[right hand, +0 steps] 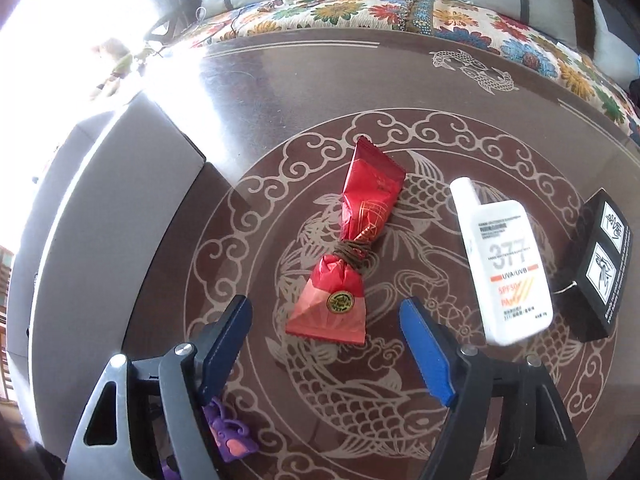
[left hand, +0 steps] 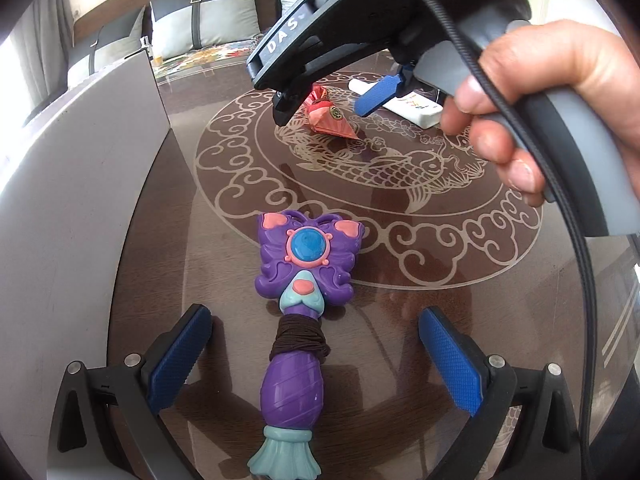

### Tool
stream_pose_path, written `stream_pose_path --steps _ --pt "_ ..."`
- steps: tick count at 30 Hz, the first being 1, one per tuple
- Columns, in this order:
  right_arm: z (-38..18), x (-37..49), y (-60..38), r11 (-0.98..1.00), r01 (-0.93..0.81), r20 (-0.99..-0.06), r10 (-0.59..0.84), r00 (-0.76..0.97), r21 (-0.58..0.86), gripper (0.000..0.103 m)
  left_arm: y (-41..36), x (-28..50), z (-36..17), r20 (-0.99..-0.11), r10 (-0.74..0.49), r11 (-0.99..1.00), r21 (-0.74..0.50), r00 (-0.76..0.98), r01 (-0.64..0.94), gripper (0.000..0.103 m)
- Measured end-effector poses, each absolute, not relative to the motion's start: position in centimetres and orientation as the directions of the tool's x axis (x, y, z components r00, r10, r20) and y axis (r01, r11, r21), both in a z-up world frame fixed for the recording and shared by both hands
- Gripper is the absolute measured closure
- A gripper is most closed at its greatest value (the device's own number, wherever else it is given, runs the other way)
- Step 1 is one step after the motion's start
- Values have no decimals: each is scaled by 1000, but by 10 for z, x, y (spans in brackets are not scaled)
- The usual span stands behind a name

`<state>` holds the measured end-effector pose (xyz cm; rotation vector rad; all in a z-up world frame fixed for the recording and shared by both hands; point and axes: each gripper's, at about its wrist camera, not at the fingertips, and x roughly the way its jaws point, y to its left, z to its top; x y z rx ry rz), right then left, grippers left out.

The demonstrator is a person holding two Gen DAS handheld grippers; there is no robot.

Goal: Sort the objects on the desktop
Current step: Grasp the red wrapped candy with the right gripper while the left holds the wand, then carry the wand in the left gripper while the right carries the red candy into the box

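A purple butterfly wand [left hand: 304, 280] with a dark band wound round its handle lies on the brown patterned table [left hand: 440, 248]. Its handle runs between the blue pads of my left gripper [left hand: 314, 314], which stands wide open and does not touch it. A red packet [right hand: 352, 248] tied with brown cord lies in the middle of the table. My right gripper [right hand: 324, 305] is open, its fingertips either side of the packet's near end without pressing on it. The left wrist view shows that gripper [left hand: 320, 112] from the side, held by a hand [left hand: 540, 92], above the packet [left hand: 328, 114].
A white sunscreen bottle [right hand: 504, 256] and a black box [right hand: 596, 272] lie right of the packet. A tall grey container [right hand: 92, 216] stands along the table's left side, also the grey container [left hand: 80, 184]. A sofa with a flowered cover [right hand: 360, 12] runs behind the table.
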<state>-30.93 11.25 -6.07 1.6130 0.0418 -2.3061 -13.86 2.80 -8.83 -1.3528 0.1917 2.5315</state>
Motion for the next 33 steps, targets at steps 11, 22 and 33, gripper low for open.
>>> stream_pose_path --steps 11,22,33 --pt "-66 -309 107 -930 365 -911 -188 -366 45 76 28 -139 -89 -830 169 -957 -8 -531 -292 0" --pt "-67 -148 217 -940 334 -858 -115 -501 -69 76 28 -139 -89 -830 169 -957 -8 -532 -291 0" --pt "-71 -87 284 -991 135 -816 -75 -572 -3 34 27 -139 -89 -830 168 -957 -8 -532 -290 0"
